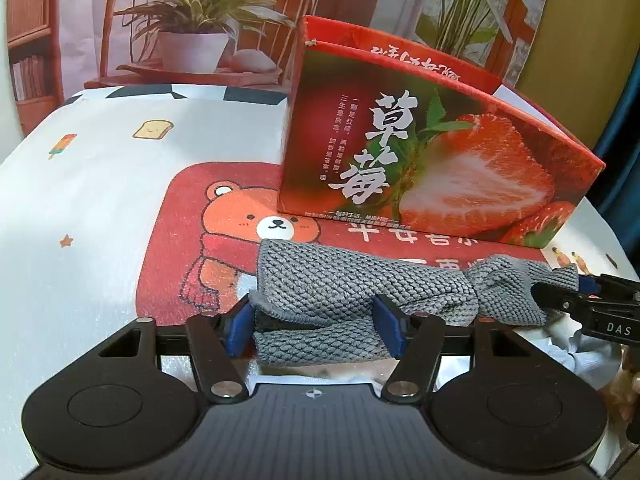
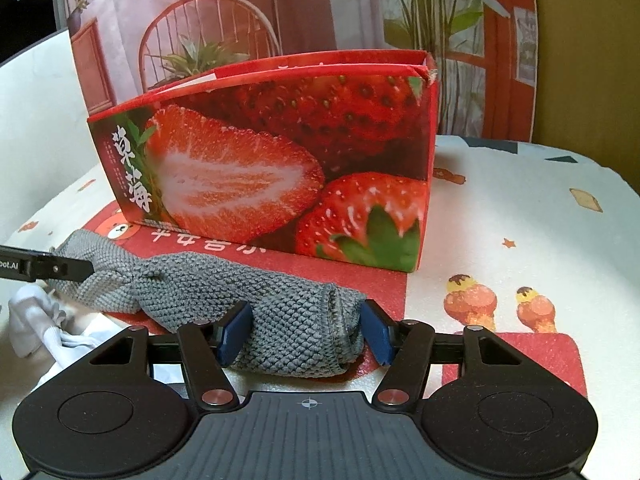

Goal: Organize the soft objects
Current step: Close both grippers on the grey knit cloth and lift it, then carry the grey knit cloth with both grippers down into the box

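Both the left gripper and right gripper clamp a knobbly grey knitted cloth, bunched before the glossy strawberry box.

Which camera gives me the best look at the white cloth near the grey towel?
The right wrist view: the white cloth lies bunched at the lower left, beside the grey towel, mostly uncovered. In the left wrist view only a piece of it shows at the lower right, largely hidden behind the right gripper.
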Demonstrator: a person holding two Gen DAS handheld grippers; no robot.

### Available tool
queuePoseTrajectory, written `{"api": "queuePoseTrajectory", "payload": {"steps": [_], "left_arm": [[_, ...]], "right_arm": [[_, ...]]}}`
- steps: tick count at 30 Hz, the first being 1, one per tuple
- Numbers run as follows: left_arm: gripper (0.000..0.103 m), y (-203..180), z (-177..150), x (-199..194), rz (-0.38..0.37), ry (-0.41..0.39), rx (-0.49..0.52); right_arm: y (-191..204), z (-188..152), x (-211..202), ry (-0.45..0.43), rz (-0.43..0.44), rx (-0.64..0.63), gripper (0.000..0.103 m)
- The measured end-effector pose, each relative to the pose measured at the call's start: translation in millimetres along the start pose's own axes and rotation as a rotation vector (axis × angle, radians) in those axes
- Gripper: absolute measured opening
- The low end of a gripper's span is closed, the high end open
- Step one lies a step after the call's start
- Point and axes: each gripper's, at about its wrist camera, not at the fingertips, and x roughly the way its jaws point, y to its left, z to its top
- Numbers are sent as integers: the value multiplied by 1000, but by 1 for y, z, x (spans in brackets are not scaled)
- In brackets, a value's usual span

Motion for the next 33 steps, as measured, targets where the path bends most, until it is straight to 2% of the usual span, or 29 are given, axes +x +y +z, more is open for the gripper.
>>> {"api": "queuePoseTrajectory", "payload": {"steps": [4, 7, 8, 12, 15, 20, 23, 27, 29, 33], "left_arm": [[27, 0, 0, -4, -48, 1, 5], [21, -7, 1, -11, -42, -26, 49], [21, -9, 2, -14, -38, -36, 58], [19, -9, 10, -31, -20, -89, 64], [19, -8, 22, -57, -10, -170, 72], [19, -8, 56, -102, -11, -305, 84], [19, -14, 81, -117, -24, -357, 89], [19, -32, 117, -111, -42, -359, 124], [19, -40, 134, -100, -43, -341, 156], [19, -56, 157, -66, -65, -229, 223]], "right_arm": [[-2, 0, -3, 7, 31, 21, 39], [0, 2, -7, 17, 50, 22, 27], [1, 4, -8, 18, 53, 19, 24], [10, 13, -23, -19, 72, -13, 22], [18, 28, -40, -77, 99, -62, 22], [28, 64, -70, -196, 148, -99, 22], [30, 93, -82, -245, 161, -111, 21], [29, 135, -84, -261, 139, -136, 21], [25, 156, -76, -241, 116, -145, 21], [19, 181, -49, -156, 84, -162, 21]]}}
